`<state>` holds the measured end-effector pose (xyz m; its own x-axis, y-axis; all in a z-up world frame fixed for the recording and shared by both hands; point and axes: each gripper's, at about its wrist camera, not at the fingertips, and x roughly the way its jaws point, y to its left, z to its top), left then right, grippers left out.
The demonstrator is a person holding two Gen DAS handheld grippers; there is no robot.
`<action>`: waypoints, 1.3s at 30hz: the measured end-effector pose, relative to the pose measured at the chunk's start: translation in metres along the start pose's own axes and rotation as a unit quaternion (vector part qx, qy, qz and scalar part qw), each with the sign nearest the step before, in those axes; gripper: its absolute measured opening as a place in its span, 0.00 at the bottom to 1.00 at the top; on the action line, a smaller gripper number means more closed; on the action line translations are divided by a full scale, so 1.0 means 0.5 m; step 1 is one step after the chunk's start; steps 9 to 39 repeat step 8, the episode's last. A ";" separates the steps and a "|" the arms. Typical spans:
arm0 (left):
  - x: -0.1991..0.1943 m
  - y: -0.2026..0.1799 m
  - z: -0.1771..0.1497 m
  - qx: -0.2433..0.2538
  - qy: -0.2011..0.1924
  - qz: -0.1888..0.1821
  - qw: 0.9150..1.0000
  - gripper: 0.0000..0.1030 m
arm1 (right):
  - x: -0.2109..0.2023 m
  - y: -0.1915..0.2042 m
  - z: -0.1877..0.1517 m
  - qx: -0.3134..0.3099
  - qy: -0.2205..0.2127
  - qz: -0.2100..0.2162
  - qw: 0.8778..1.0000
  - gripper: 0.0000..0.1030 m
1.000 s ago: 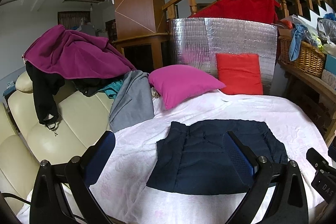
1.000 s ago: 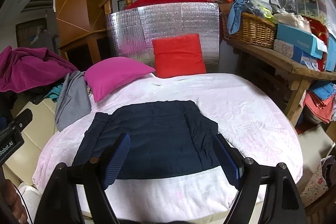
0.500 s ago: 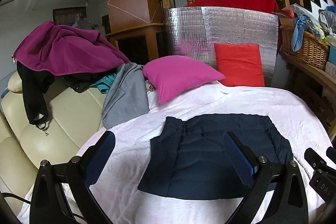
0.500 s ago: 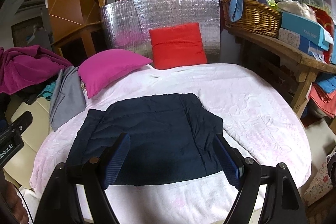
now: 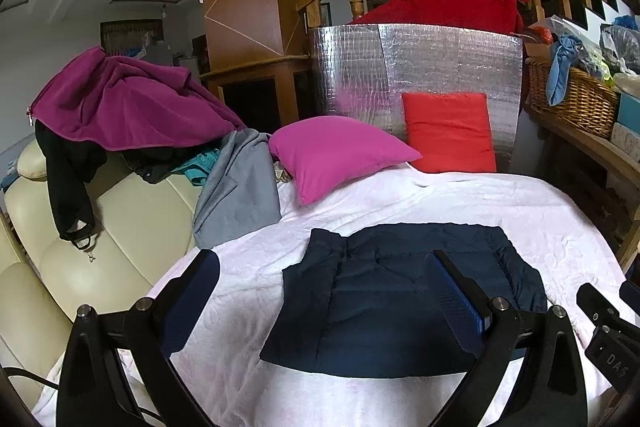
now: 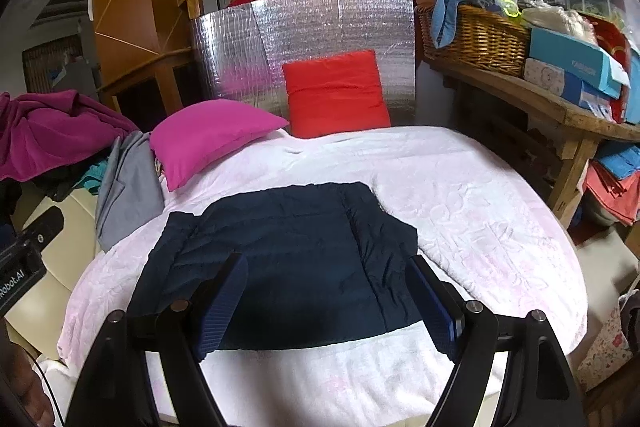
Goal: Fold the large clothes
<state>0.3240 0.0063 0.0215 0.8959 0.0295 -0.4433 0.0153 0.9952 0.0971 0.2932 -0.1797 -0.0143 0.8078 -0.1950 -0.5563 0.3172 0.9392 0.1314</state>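
a: item one, the largest?
b: bed covered with a pale pink embossed blanket (image 6: 480, 211); cream leather sofa (image 5: 120, 219) just beside it on the left.
a: next?
b: silver quilted foil panel (image 6: 320, 27) upright at the far end; magenta fleece garment (image 5: 120, 99) heaped on the sofa back; grey cloth (image 5: 240, 195) draped from sofa to bed.
a: the task piece?
b: dark navy quilted puffer jacket (image 6: 288, 259), folded flat into a rectangle, lying on the near middle of the blanket.
a: cushions?
b: magenta square pillow (image 6: 212, 135) and red square cushion (image 6: 336, 91), beyond the jacket, the red one leaning on the foil.
a: tools?
b: left tool (image 5: 324, 303) wide, nothing between its pads, above the jacket's near left part. right tool (image 6: 324, 303) wide, empty, above the jacket's near edge.
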 end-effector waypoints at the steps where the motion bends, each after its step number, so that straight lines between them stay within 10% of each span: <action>1: -0.002 0.001 0.000 0.000 -0.002 -0.003 1.000 0.99 | -0.004 -0.002 0.000 -0.001 -0.003 0.000 1.000 0.81; 8: 0.120 0.103 -0.007 -0.049 0.029 0.027 0.998 0.99 | 0.068 -0.147 0.031 0.050 -0.001 -0.035 0.998 0.81; 39: 0.120 0.103 -0.007 -0.049 0.029 0.027 0.998 0.99 | 0.068 -0.147 0.031 0.050 -0.001 -0.035 0.998 0.81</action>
